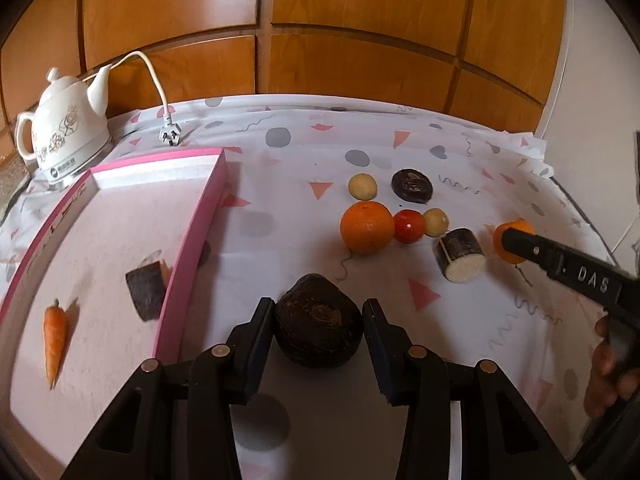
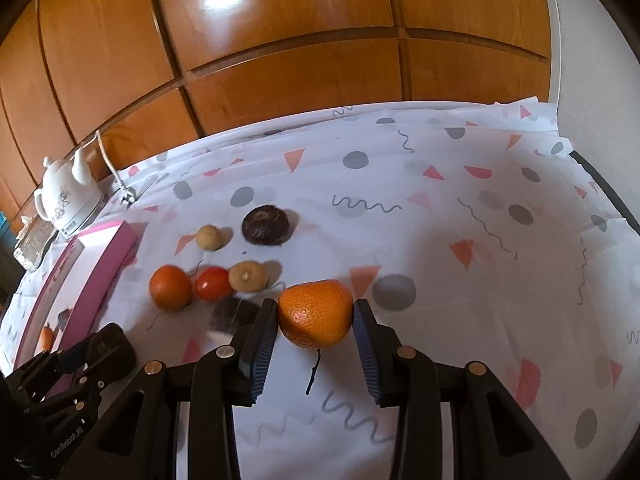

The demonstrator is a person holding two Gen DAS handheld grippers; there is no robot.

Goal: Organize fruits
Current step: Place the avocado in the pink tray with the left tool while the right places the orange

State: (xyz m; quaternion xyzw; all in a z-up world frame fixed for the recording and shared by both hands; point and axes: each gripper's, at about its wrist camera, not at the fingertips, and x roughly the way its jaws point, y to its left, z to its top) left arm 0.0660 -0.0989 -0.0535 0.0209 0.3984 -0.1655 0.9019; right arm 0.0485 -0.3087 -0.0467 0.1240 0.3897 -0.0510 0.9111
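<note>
Tongs, left (image 1: 318, 320): clenched on a dark round root (image 1: 318, 334), just beside the pink tray (image 1: 192, 220) that carries a carrot (image 1: 55, 336) and a dark cut piece (image 1: 147, 294). Tongs, right (image 2: 315, 322): grasping a tangerine (image 2: 315, 314) over the patterned surface (image 2: 460, 240). Step judged: both items gripped, carry pending. Next move likely calls for lifting the root over the tray's rim.

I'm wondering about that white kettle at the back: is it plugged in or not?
Not plugged in. The kettle stands at the table's far corner, and its cord's plug lies loose on the patterned tablecloth.
</note>
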